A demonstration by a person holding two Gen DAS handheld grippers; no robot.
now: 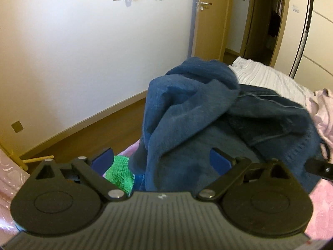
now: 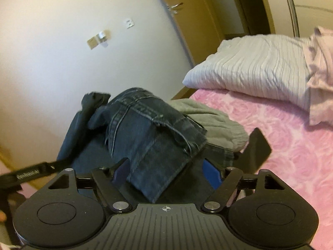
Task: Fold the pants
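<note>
We hold the left gripper (image 1: 161,160) and the right gripper (image 2: 166,170) with jaws apart around bunched dark blue jeans (image 2: 149,137) on the pink bedspread (image 2: 291,145), seemingly not pressing them.

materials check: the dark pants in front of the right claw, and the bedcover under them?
Pants: looks like denim, dark blue and matte, going by the pale contrast stitching, flat seams and raw-looking hem edge.
Bedcover: pink, seemingly plush or fleece, with a soft embossed rose pattern and no sheen; the exact fibre can't be told.
</note>
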